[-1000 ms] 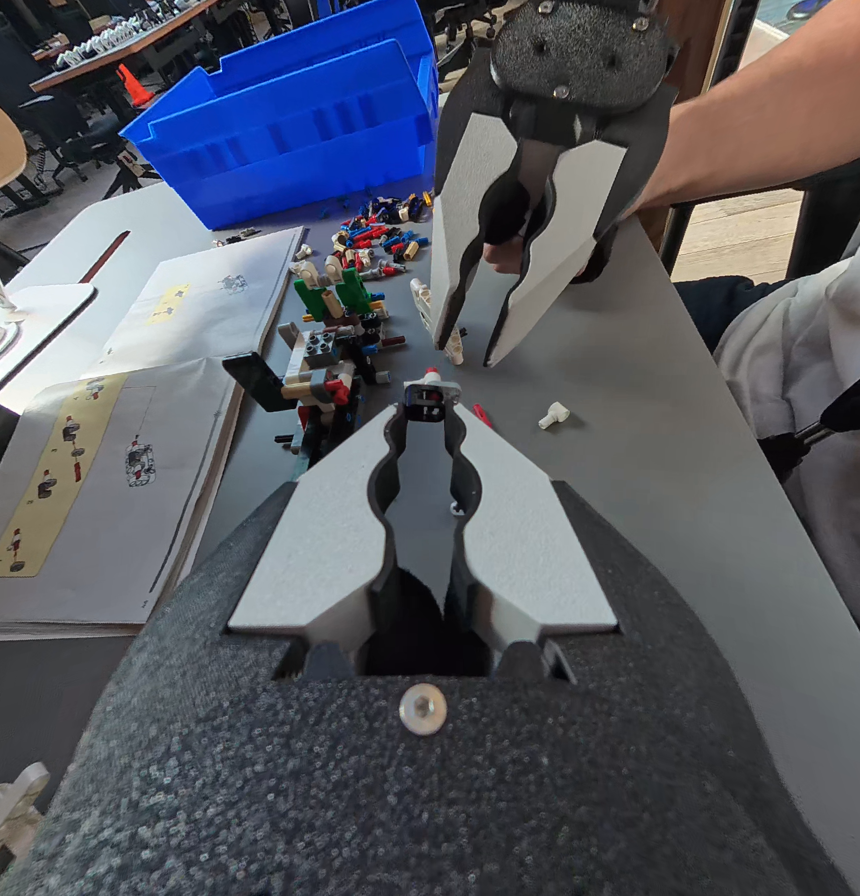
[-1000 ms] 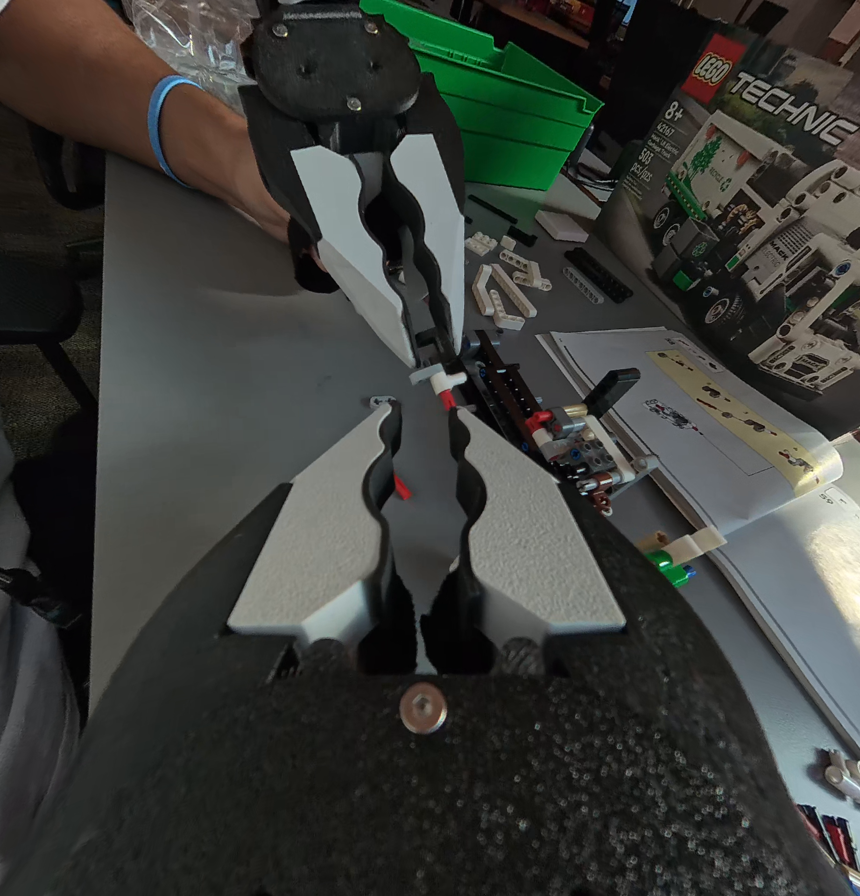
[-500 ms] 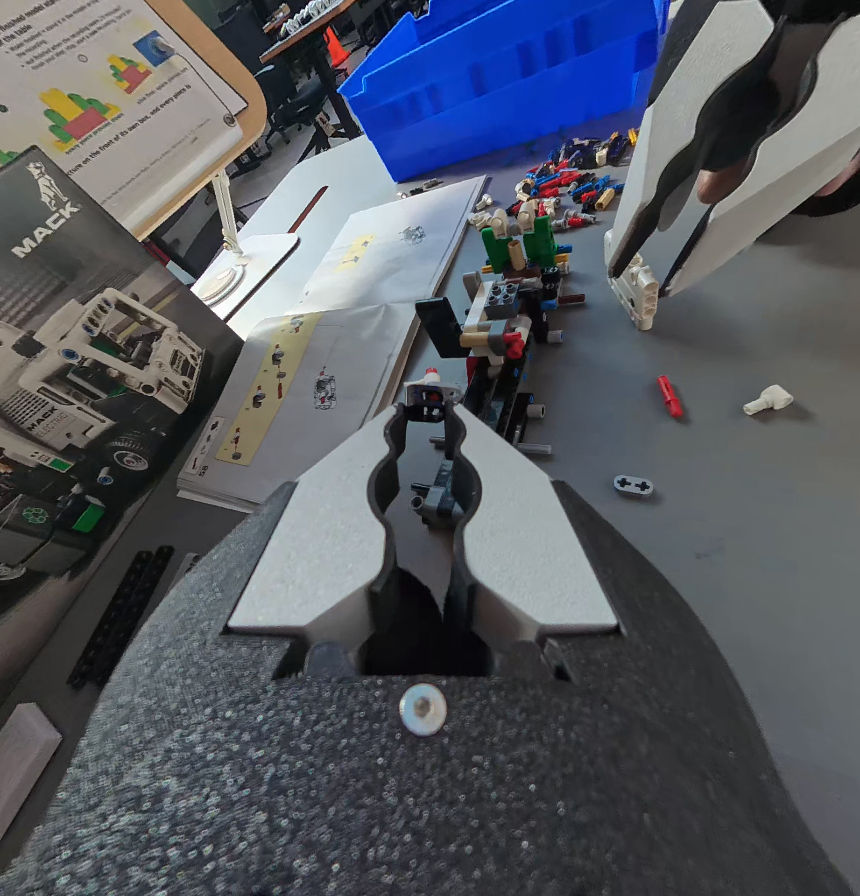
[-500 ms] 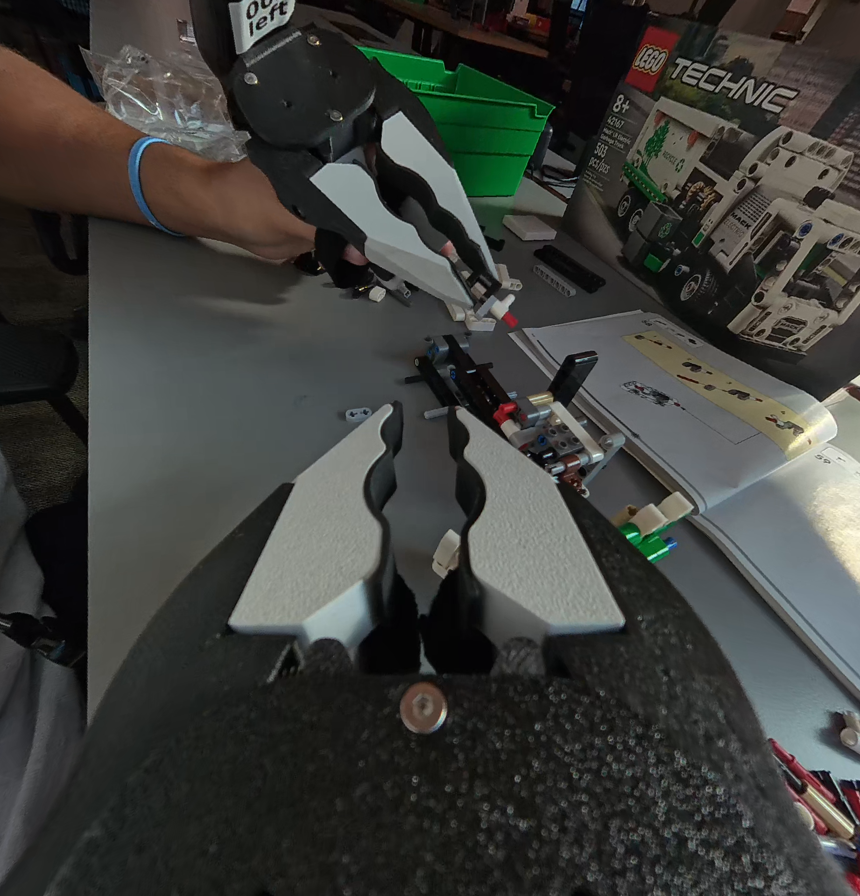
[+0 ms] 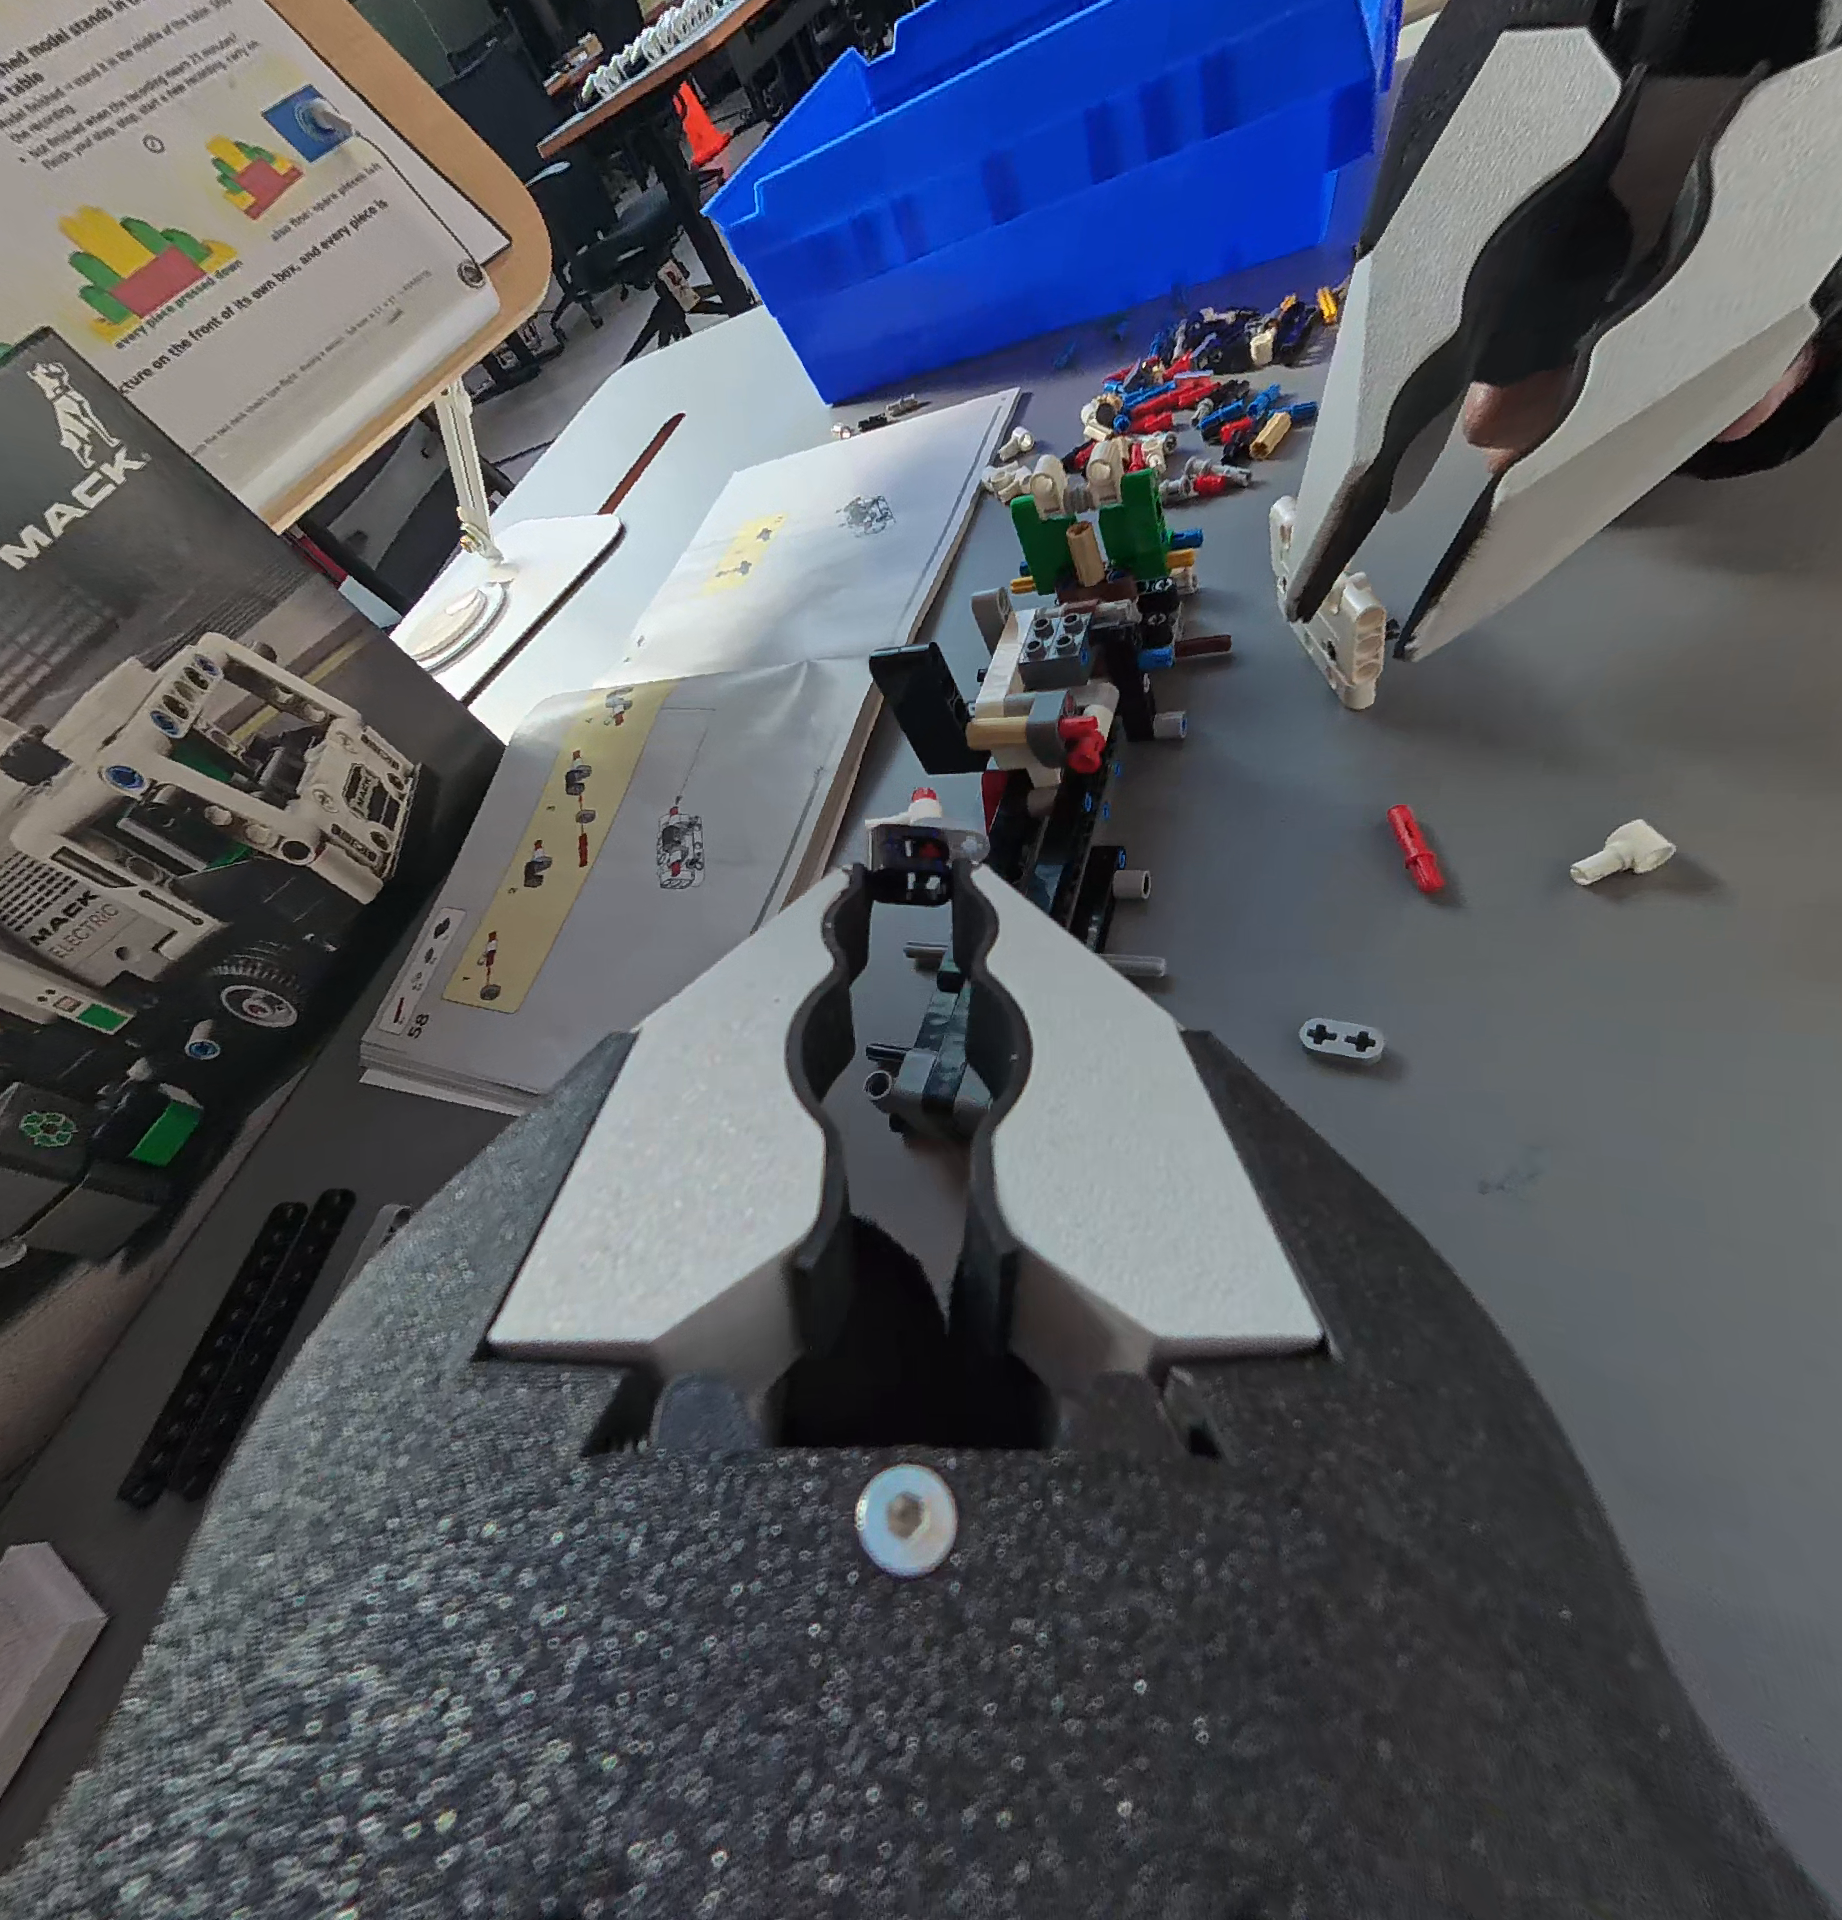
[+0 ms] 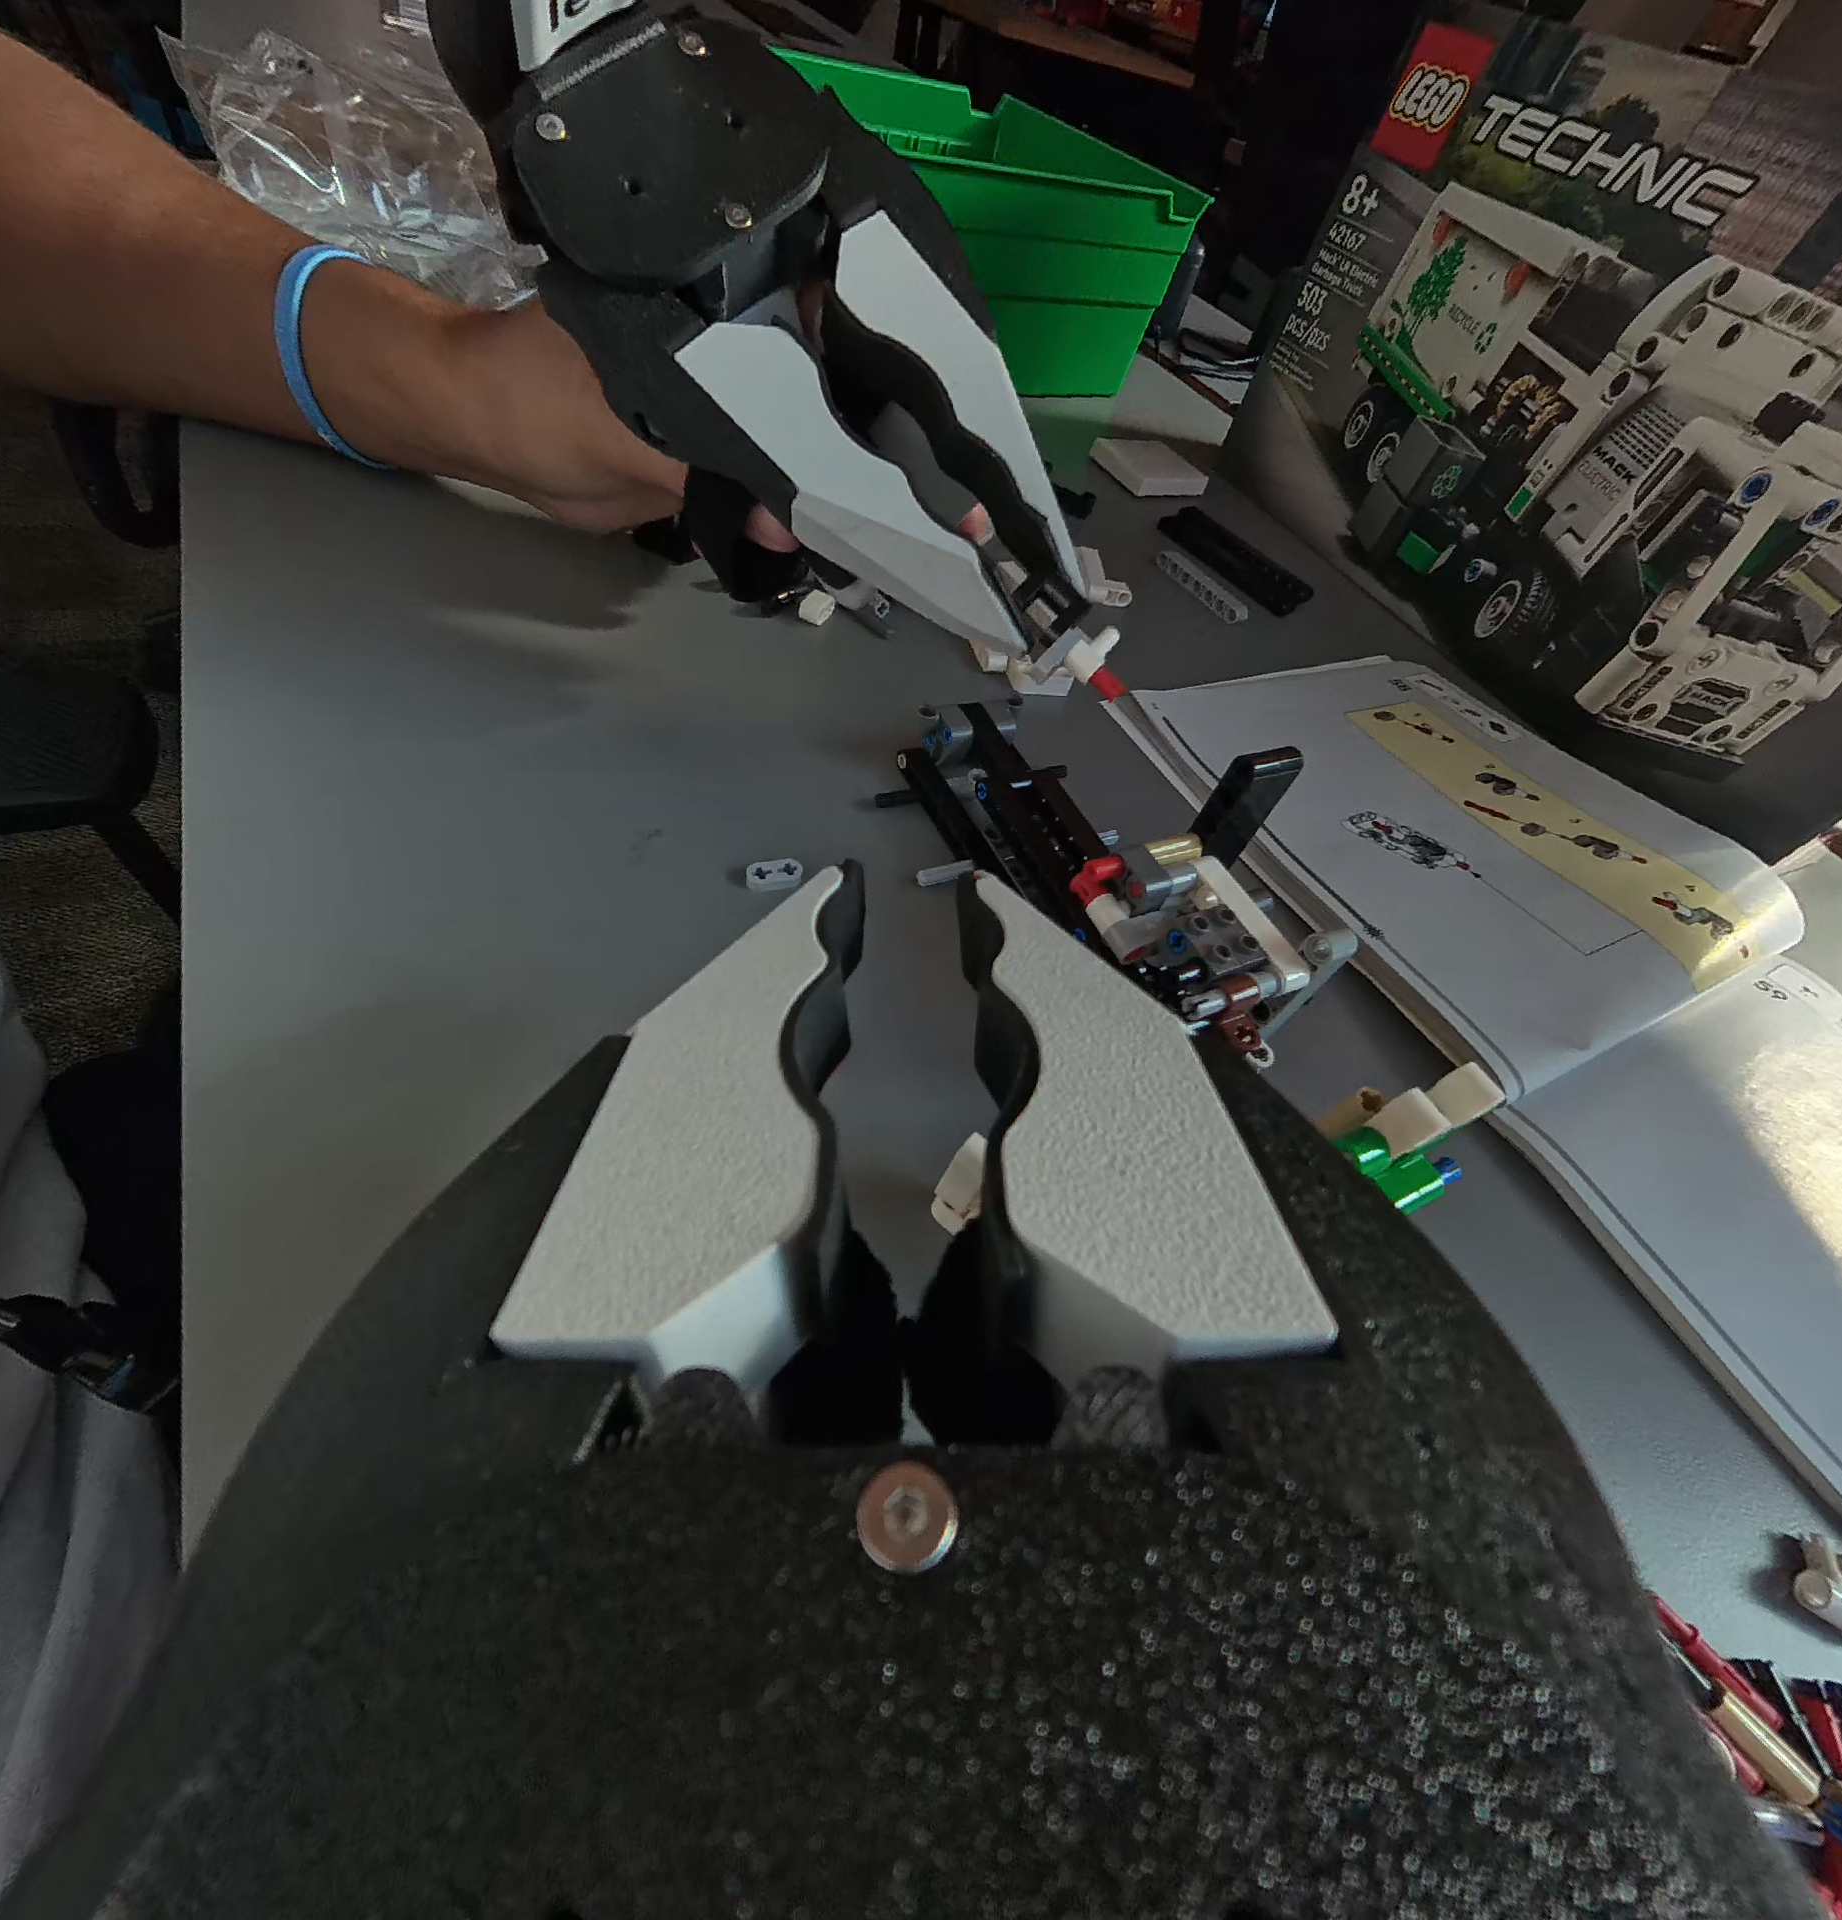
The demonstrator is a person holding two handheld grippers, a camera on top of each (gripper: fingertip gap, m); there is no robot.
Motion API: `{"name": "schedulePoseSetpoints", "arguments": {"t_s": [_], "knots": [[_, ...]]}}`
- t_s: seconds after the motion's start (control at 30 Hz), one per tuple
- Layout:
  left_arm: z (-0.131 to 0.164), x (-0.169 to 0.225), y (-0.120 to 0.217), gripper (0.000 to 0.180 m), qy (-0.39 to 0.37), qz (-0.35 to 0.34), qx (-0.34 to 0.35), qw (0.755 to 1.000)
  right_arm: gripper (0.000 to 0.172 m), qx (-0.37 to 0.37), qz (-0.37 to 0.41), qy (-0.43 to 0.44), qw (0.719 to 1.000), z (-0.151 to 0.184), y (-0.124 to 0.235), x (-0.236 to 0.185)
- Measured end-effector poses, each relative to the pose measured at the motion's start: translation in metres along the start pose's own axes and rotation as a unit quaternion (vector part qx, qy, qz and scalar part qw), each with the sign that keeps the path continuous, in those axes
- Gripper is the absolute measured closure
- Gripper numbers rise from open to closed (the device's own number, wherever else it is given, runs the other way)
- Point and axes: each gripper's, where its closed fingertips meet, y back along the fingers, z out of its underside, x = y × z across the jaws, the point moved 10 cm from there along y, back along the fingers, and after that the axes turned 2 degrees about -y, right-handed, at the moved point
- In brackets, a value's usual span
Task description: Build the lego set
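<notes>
Left gripper (image 5: 915, 871) fingers clamped on a small grey-white-red brick subassembly (image 5: 922, 840) just above the black chassis build (image 6: 1042, 831), right gripper (image 6: 909, 883) fingers narrowly apart w/ nothing between, hovering beside it on the counter (image 6: 460, 831).

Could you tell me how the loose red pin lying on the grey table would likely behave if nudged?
The red pin looks round-bodied and small, so it would probably roll or skid. It seems light rigid plastic, likely sliding easily on the smooth table.

The left gripper (image 5: 915, 883), clamping its small grey-and-red brick piece (image 5: 922, 840), has swung away from the right gripper (image 5: 1358, 623) toward the open instruction booklet (image 5: 626, 831).
</notes>
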Motion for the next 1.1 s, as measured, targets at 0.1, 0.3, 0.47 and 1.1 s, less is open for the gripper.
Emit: {"name": "schedulePoseSetpoints", "arguments": {"t_s": [0.1, 0.3, 0.47, 1.1], "knots": [[0.000, 0.002, -0.001, 0.168, -0.009, 0.001, -0.002, 1.000, 0.155, -0.001, 0.000, 0.001, 1.000, 0.000, 0.000, 0.000], [-0.001, 0.003, 0.000, 0.168, -0.010, 0.006, 0.000, 1.000, 0.156, -0.002, -0.001, 0.001, 1.000, 0.000, 0.000, 0.000], [-0.002, 0.005, 0.000, 0.168, -0.016, 0.007, 0.002, 1.000, 0.156, -0.005, -0.002, 0.004, 1.000, 0.000, -0.001, -0.001], [-0.013, 0.045, -0.005, 0.168, -0.084, 0.047, 0.016, 0.995, 0.149, -0.037, 0.044, -0.175, 0.983, -0.012, -0.010, 0.005]]}}
